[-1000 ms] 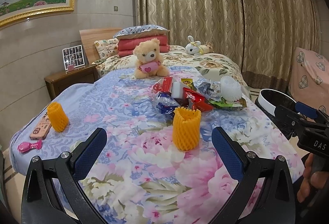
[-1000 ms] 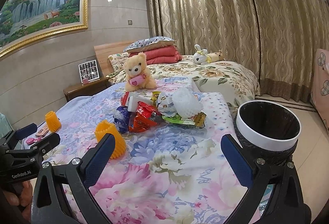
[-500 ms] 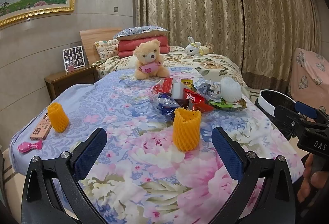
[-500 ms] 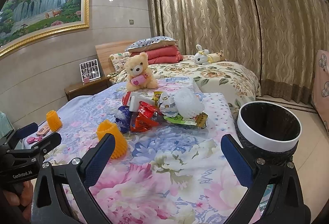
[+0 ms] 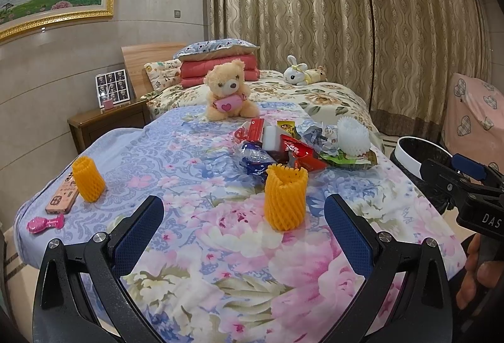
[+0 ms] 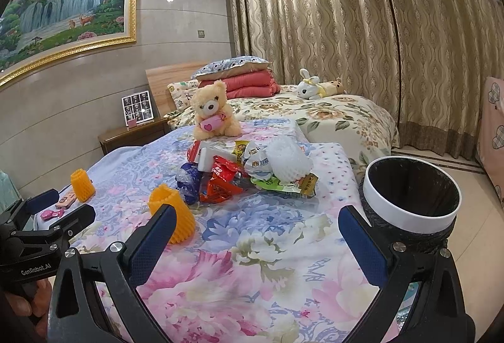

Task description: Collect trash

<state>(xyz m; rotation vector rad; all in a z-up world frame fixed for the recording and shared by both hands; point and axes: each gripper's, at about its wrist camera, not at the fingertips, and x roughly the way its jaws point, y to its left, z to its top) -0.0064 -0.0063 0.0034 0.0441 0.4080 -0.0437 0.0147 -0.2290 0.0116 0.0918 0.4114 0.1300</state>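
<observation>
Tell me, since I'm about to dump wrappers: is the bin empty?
Cannot tell fully: the bin stands upright and open, its visible black-lined inside shows no trash, its bottom is hidden.

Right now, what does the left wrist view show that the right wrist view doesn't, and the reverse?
Only the left wrist view shows the pink heart-print cover at far right. Only the right wrist view looks into the white-rimmed bin, lined in black. Both share the wrapper pile, two orange foam nets, the nearer and the farther, the teddy bear, and open, empty tongs, left and right.
</observation>
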